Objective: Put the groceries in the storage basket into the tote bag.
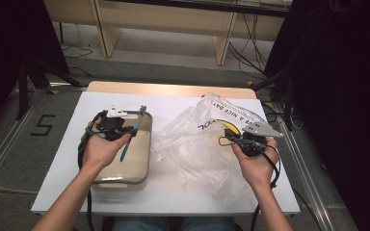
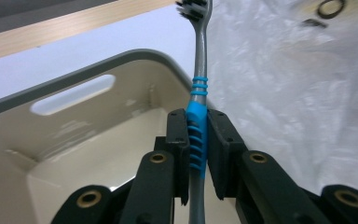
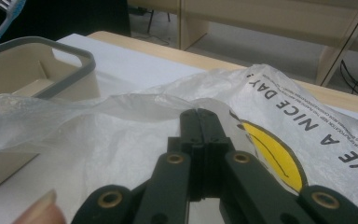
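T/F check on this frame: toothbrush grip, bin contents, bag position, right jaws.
1. The left gripper is clamped on the toothbrush. True.
2. The toothbrush lies flat on the floor of the bin. False: it is held above the bin, bristles away from the gripper.
3. The plastic bag lies to the right of the bin. True.
4. The right gripper stands wide open. False: its jaws are shut, at the bag's edge.
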Demonstrator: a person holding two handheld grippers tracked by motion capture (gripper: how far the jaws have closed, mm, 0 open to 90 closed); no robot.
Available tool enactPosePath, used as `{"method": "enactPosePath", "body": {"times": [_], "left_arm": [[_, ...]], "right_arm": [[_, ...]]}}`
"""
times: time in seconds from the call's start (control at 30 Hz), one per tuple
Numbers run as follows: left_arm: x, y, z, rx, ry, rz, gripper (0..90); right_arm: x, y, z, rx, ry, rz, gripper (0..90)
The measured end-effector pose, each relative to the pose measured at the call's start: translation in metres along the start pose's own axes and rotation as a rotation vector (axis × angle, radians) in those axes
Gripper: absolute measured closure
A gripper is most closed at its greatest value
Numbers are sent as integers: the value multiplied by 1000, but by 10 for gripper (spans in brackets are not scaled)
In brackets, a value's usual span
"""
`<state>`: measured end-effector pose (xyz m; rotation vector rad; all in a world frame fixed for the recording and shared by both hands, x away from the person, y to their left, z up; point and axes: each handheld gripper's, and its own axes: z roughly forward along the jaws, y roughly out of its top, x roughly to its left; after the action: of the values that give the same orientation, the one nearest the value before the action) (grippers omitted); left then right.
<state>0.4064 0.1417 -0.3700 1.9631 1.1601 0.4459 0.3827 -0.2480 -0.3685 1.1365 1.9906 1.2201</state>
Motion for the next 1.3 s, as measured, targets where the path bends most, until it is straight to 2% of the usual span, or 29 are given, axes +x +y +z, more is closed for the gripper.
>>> {"method": "enactPosePath", "body": {"times": [0.17,0.43,0.7,0.83,1.3], "left_arm": [[-11,4,-3,-12,-9,29,793],[-21,6,-4,-19,-17,44,793],[-36,11,-10,-34,-50,74,793],[-44,13,-12,-38,-85,79,793],[-71,17,-10,-38,-122,137,793]], "right_arm": [[0,0,-1,-4,-2,-1,900],[0,0,-1,-4,-2,-1,900],[0,1,-1,-4,-4,-4,900],[0,1,-1,-6,-2,-5,900],[0,1,-2,-5,-3,-3,900]]}}
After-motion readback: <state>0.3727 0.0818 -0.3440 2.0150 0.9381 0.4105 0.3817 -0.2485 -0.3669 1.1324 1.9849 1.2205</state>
